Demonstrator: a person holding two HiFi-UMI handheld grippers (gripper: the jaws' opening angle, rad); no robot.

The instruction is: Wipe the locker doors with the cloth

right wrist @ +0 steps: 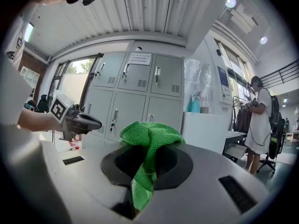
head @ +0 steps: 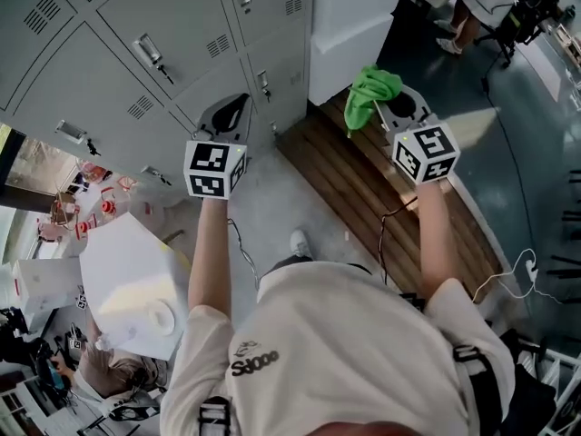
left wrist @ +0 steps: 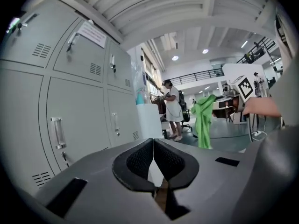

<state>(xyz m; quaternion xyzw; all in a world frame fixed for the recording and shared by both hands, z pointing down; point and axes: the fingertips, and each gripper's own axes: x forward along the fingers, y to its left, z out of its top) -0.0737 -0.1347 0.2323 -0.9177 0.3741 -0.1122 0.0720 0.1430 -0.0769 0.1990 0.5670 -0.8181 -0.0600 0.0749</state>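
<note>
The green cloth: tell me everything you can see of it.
The green cloth is a bright, nubby, microfibre-looking rag, crumpled and folded. The right gripper is shut on it: a bunch bulges out past the jaws and a tail hangs down between them. It is held in the air, short of the locker doors, touching nothing but the jaws.

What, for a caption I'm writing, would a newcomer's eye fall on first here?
The bright green cloth, clamped in the right gripper, stands out at the head view's upper right. Grey locker doors fill the upper left, with the left gripper shut and empty in front of them.
</note>
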